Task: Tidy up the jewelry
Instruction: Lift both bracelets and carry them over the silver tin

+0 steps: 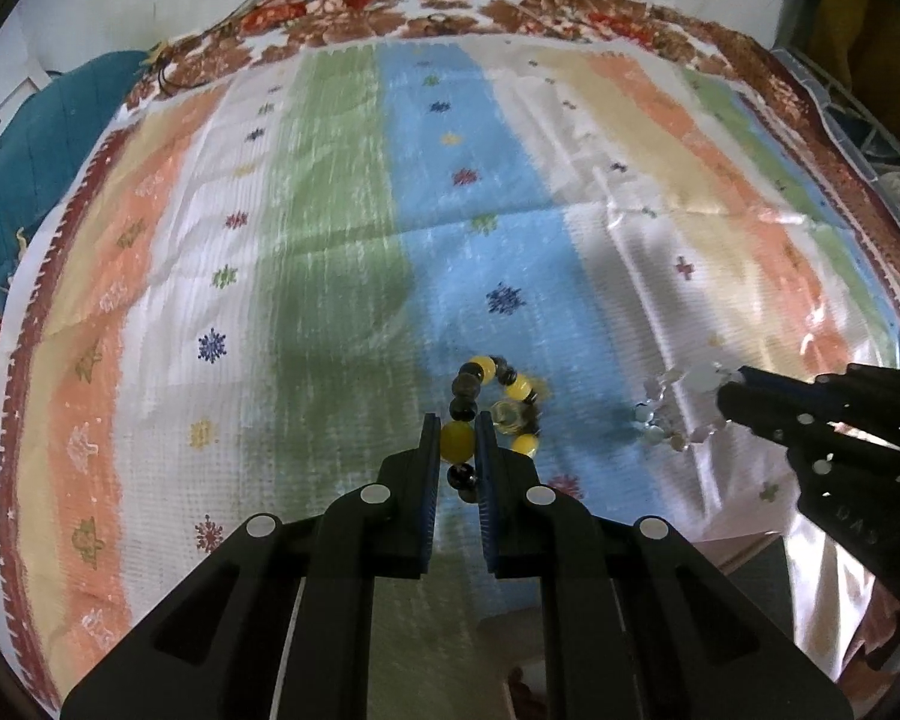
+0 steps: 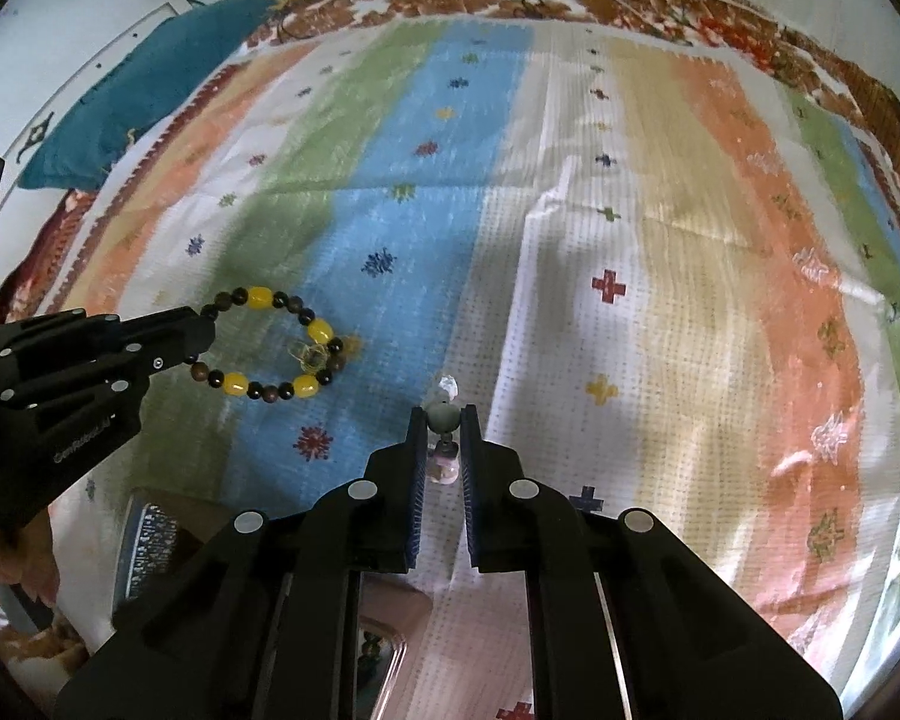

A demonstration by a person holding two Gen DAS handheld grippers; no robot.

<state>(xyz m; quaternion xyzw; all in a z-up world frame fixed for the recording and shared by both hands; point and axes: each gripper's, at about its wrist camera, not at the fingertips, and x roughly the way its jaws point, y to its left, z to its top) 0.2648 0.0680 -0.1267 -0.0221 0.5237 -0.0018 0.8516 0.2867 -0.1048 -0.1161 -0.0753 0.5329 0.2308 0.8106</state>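
Left tool (image 1: pixel 457 438) clamped on a yellow bead of the yellow-and-brown bead bracelet (image 2: pixel 273 348), which hangs over the blue stripe of the striped cloth (image 2: pixel 660 228). Right tool (image 2: pixel 444 420) pinches a grey bead of the pale clear-bead bracelet (image 1: pixel 669 405), just beside, to the right.

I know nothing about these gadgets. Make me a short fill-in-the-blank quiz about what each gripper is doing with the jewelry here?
1. The left gripper is shut on a ____ bead of the yellow-and-dark bracelet.
2. The right gripper pinches the pale bracelet by a ____ bead.
3. Both bracelets are over a ____ cloth.

Missing words: yellow; grey; striped
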